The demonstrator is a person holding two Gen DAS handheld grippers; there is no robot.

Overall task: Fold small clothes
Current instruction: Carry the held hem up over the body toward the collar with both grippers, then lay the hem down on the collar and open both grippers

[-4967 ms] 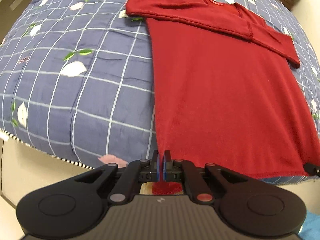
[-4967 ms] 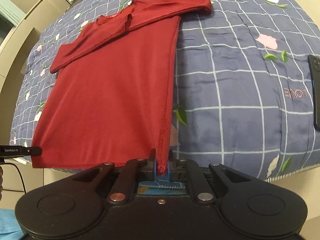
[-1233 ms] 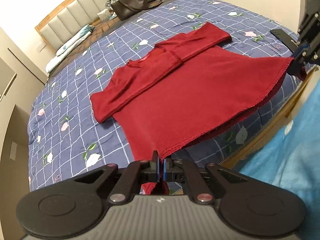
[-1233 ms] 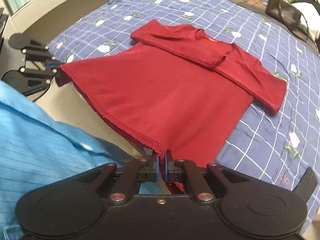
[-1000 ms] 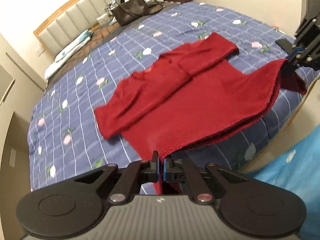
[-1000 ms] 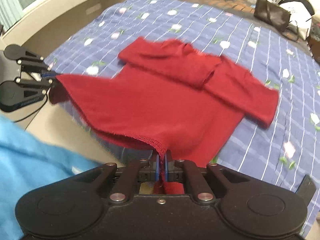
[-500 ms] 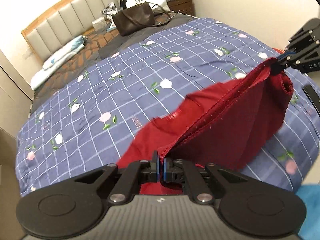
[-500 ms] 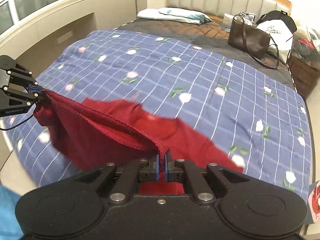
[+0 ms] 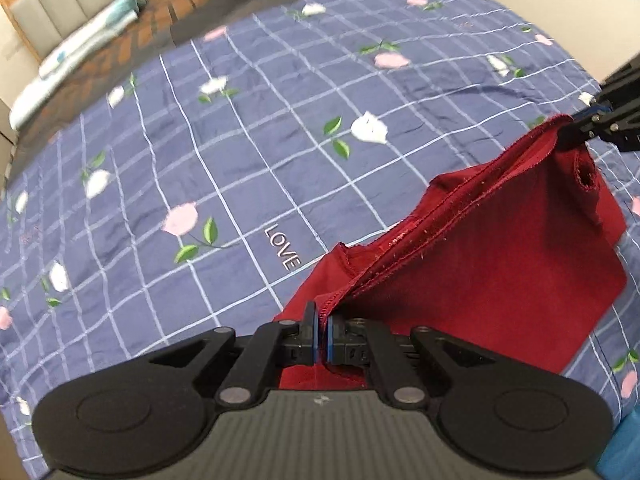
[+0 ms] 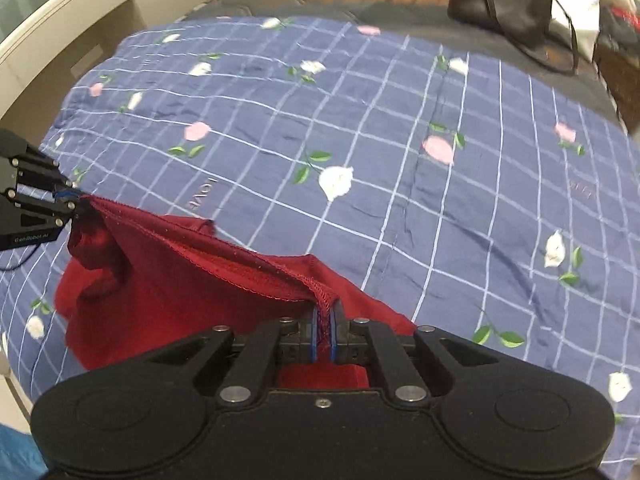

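1. My left gripper has its blue pads pinched tight on one hem corner of the red shirt; no gap between them beyond the cloth.
2. My right gripper is clamped the same way on the other hem corner, with red fabric bunched behind the pads.
3. Between the two grips the hem runs taut and raised, now carried forward over the shirt's upper part; five seconds ago it lay flat at the bed's near edge, and a second ago it was only just lifting.
4. The body of the shirt hangs from that hem and doubles back onto itself; the neckline peeks out just beyond the hem line in the left wrist view.
5. So I judge the bottom-to-top fold to be mid-way: the cloth is over, not yet laid down.
6. All of it sits on the blue checked quilt, near its front; a dark handbag stands well apart at the head end.
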